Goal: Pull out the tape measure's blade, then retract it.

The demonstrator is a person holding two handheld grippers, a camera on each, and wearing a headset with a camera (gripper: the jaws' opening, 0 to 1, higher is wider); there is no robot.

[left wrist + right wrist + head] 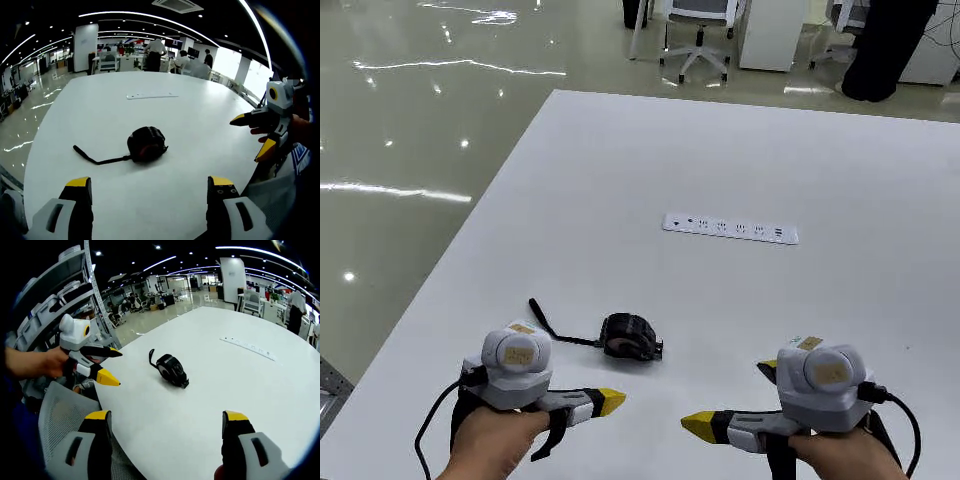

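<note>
Left gripper (148,182) and right gripper (166,415) stand wide open, empty. If the tape measure (631,336) case is not clamped, pulling the blade likely drags it across the table (720,160).

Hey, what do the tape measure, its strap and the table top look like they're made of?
Tape measure: black case, dull with little shine, probably plastic or rubber. Strap: black, thin, lying limp and bent, likely cord or fabric. Table top: white, smooth, evenly lit, probably laminate; hard to confirm.

matt white table (620,180), glossy floor (410,120)
</note>
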